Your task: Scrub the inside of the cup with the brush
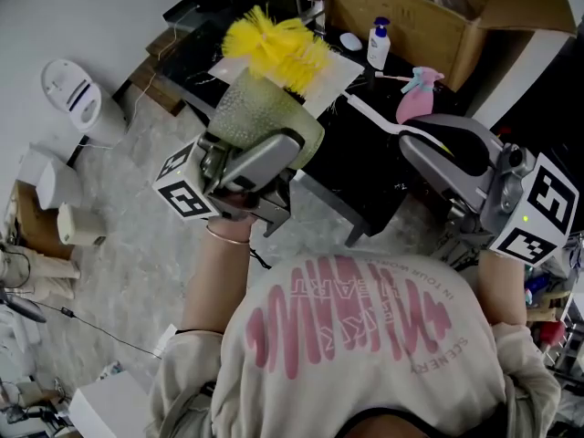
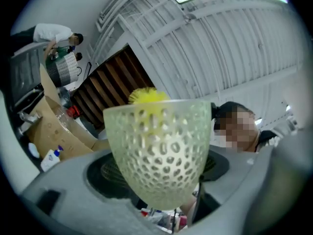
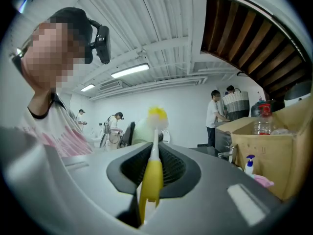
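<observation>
My left gripper (image 1: pixel 258 153) is shut on a pale green cup with a perforated wall (image 1: pixel 260 117), held up in front of the person's chest. In the left gripper view the cup (image 2: pixel 159 151) fills the middle between the jaws. The brush's yellow bristle head (image 1: pixel 274 48) sits at the cup's mouth; the bristles (image 2: pixel 146 97) show above the rim and through the holes. Its white shaft (image 1: pixel 370 115) runs right to my right gripper (image 1: pixel 436 153), shut on the yellow handle (image 3: pixel 151 177). In the right gripper view the brush head (image 3: pixel 157 116) touches the cup (image 3: pixel 139 131).
A black table (image 1: pixel 365 190) lies below the grippers. On it stand an open cardboard box (image 1: pixel 456 26), a white pump bottle (image 1: pixel 378 46) and a pink spray bottle (image 1: pixel 416 99). A white appliance (image 1: pixel 78 99) stands on the floor at left. People (image 3: pixel 215 114) work in the background.
</observation>
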A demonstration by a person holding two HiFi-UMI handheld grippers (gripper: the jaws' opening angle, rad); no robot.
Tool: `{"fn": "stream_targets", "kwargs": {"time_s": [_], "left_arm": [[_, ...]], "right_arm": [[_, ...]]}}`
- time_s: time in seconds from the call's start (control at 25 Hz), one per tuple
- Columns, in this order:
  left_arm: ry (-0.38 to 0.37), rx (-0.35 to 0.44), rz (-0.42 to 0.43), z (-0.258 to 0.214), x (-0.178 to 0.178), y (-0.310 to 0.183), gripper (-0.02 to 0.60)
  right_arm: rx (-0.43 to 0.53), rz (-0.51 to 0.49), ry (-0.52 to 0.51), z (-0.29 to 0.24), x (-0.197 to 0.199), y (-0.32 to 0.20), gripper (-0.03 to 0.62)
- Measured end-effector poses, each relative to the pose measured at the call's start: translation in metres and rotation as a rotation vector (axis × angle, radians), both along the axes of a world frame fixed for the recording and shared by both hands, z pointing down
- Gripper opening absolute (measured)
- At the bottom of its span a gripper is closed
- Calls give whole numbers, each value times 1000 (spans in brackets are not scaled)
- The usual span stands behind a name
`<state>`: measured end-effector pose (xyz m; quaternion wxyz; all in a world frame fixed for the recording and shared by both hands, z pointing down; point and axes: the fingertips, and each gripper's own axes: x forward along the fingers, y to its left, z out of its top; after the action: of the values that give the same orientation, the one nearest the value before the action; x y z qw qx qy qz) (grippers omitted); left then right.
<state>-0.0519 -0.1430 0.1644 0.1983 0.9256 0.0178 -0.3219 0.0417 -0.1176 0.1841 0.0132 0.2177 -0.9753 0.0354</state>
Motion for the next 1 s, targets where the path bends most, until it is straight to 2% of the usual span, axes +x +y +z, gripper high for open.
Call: {"fn": "stream_targets", "kwargs": {"time_s": [0.16,0.24,0.32,0.44,0.52,0.64,0.76,0.88,1.0], "left_arm": [[-259,-42,-135,27,16,-20,374],[-360,-51,-177,39,23,-24,374],[-382,-53,-175,41,28,-23,374],[-325,-76,-137,34,27,-21,374],[-326,-85,-140,33,26,-22,374],[-429,-103,-229,42,25,-32,374],[-532,-139,-337,54,22,-44,374],[-583,-152,-369,59,23,-49,374],[-618,-155,-370,61,24,-49,374]], "right_arm": [[16,-71,-51,-13,-2,11,48],[35,-106,-36,-13,-8,17,48],[53,-101,-3,-6,-13,16,48],[32,-72,-8,-1,-10,7,48],[21,-50,-13,0,-6,1,48],[34,-31,-14,-4,-3,-1,49],[61,-80,-25,-10,-12,10,49],[84,-132,-2,-7,-27,20,48],[104,-114,57,2,-33,17,49]]}}
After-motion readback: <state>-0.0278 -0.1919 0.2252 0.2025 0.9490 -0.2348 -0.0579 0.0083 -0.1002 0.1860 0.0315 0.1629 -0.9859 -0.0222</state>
